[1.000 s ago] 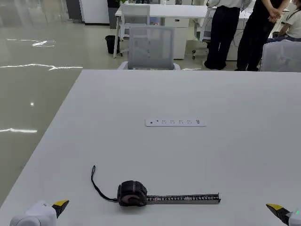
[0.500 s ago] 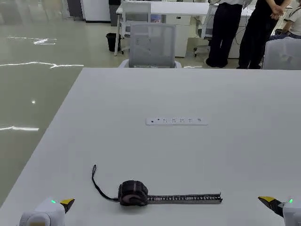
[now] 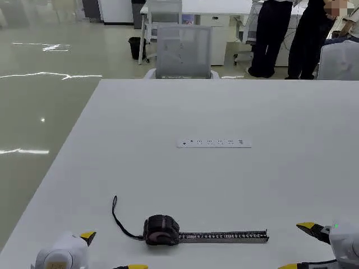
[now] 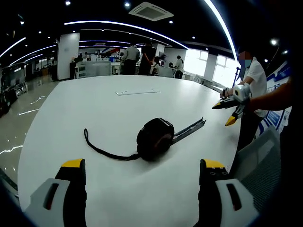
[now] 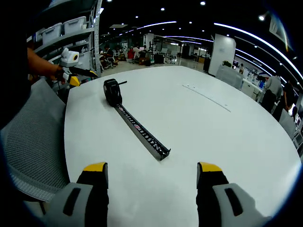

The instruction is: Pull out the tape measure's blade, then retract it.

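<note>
Your tape measure (image 3: 161, 230) lay near the table's (image 3: 235, 106) close edge. Its blade (image 3: 224, 236) was drawn out flat along that edge, tip toward your right tool (image 5: 151, 166). Both tools were spread wide, holding and touching nothing, and your left tool (image 4: 142, 164) faced the tape measure. It was black and rounded, its strap (image 3: 119, 216) trailing to your left, and the blade bore printed numbers.

Open table (image 3: 280, 179) around tape measure (image 3: 161, 230), power strip (image 3: 214, 143) well beyond
</note>
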Demonstrator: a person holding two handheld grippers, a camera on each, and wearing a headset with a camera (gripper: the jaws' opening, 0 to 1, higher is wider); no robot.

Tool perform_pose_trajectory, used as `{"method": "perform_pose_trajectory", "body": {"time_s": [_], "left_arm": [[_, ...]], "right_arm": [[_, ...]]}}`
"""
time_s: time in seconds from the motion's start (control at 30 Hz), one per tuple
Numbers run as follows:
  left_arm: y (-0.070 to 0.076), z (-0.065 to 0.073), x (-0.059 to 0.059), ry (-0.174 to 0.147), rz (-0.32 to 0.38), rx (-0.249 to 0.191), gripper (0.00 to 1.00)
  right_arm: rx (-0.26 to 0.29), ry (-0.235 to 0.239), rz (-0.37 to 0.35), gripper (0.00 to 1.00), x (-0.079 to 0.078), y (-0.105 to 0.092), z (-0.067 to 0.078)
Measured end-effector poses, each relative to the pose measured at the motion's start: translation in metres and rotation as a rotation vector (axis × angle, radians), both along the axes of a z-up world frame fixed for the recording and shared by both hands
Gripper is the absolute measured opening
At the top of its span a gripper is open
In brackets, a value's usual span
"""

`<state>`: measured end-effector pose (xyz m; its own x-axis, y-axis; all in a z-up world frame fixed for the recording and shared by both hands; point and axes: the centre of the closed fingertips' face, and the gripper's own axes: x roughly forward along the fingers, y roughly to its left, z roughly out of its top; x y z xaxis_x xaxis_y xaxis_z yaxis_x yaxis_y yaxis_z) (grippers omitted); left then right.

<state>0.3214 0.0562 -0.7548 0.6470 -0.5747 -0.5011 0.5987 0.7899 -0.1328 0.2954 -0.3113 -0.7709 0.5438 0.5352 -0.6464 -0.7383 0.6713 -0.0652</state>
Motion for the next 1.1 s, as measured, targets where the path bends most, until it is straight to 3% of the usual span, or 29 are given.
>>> {"method": "perform_pose_trajectory", "body": {"time_s": [0.23, 0.37, 0.67, 0.77, 0.9, 1.1], "left_arm": [[-0.006, 0.003, 0.01, 0.01, 0.092, -0.051, 0.99], [-0.013, 0.002, 0.011, 0.003, 0.109, -0.027, 0.99], [-0.036, 0.0, 0.008, 0.0, 0.08, -0.025, 0.99], [-0.039, 0.0, 0.008, 0.001, 0.078, -0.022, 0.99], [-0.038, 0.0, 0.011, -0.01, 0.088, -0.007, 0.99], [-0.041, 0.001, 0.018, -0.021, 0.104, -0.005, 0.99]], "right_arm": [[-0.026, 0.015, 0.029, 0.77, 0.015, -0.001, -0.004], [-0.033, 0.022, 0.046, 0.75, 0.02, 0.001, -0.007], [-0.05, 0.052, 0.105, 0.67, 0.028, 0.01, -0.016], [-0.084, 0.051, 0.134, 0.67, 0.031, 0.01, -0.023], [-0.125, 0.094, 0.18, 0.64, 0.032, 0.008, -0.035], [-0.151, 0.107, 0.23, 0.59, 0.04, 0.013, -0.036]]}}
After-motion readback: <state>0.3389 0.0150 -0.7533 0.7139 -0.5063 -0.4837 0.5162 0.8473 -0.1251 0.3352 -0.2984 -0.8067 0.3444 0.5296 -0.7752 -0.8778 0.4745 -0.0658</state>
